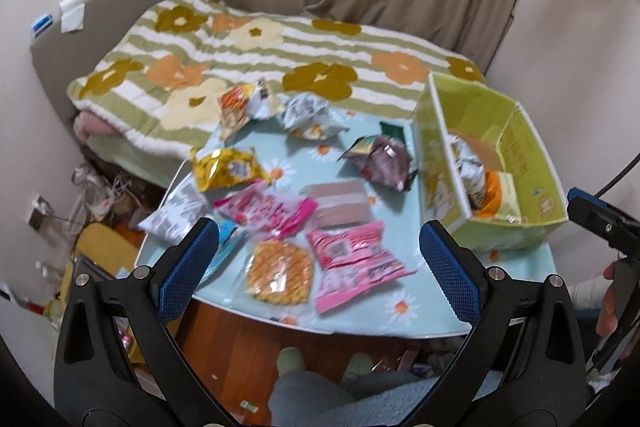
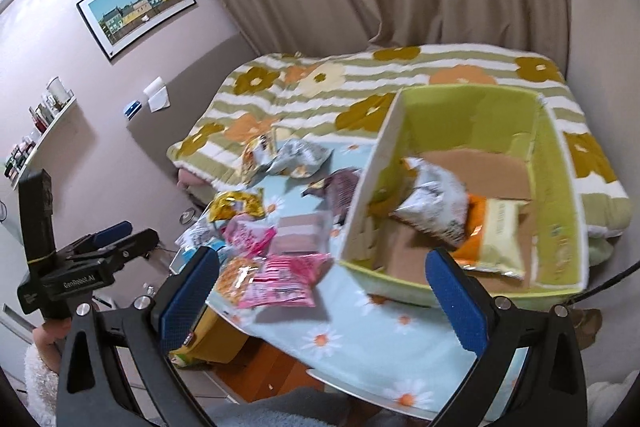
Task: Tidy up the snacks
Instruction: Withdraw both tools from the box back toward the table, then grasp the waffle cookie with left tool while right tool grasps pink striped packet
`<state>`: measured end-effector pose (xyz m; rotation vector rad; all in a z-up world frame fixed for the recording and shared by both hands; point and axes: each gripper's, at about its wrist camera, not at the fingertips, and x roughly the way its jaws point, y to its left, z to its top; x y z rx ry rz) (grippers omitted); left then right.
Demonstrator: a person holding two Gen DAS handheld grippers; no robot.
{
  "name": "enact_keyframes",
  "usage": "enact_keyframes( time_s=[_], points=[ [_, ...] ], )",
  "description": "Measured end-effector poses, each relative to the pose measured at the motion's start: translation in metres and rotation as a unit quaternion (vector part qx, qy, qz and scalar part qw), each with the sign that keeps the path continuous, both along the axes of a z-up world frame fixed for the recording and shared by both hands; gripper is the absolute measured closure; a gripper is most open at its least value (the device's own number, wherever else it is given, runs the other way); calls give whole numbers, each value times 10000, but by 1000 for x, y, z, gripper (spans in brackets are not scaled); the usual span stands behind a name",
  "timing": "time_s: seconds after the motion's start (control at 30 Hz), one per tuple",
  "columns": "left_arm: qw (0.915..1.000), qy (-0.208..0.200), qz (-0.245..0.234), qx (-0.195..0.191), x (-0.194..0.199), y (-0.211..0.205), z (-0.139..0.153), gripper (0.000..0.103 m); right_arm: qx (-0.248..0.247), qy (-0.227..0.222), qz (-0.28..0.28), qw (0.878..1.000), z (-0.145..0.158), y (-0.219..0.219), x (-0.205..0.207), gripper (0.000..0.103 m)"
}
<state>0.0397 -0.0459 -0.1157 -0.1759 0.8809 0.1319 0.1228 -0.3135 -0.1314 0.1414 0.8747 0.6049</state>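
Left hand-held gripper (image 1: pixel 318 265) is spread and empty in the left wrist view, hovering over the near desk (image 1: pixel 404 323) edge; the waffle snack pack (image 1: pixel 279 273) and pink snack pack (image 1: pixel 354 259) lie between its fingers just ahead, pink pack's long axis running away from the near edge, box (image 1: pixel 516 227) off right. Right hand-held gripper (image 2: pixel 322 285) is also spread and empty in the right wrist view, facing the box (image 2: pixel 560 291) corner; loose packs lie to its left, so the left one looks nearer.

Left gripper (image 1: pixel 318 263) jaws wide apart, nothing between the blue pads (image 1: pixel 188 269) — held above the near edge of the bench. Right gripper (image 2: pixel 322 291) likewise spread wide, empty, raised. A hand (image 1: pixel 610 301) grips the right gripper's handle; another hand (image 2: pixel 50 335), fuzzy white sleeve, holds the left one.
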Motion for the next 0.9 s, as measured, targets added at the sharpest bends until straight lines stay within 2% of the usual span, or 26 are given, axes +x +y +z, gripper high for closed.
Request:
enact_keyframes(
  time_s=[0.23, 0.5, 0.63, 0.8, 0.9],
  points=[
    [9976, 600, -301, -164, 6, 30, -43, 3, -72, 460, -20, 9989, -26, 50, 2, 0],
    [9868, 1333, -874, -281, 25, 38, -107, 3, -430, 1080, -104, 9932, -71, 100, 11, 0],
    [9824, 1542, -1021, -272, 32, 41, -134, 3, -661, 1297, -116, 9893, -97, 121, 18, 0],
    [9803, 1617, -1116, -221, 45, 40, -156, 5, -833, 1527, -157, 9846, -123, 132, 27, 0],
    [9784, 1717, -1124, -260, 51, 39, -168, 12, -875, 1561, -171, 9837, -131, 135, 29, 0]
  ],
)
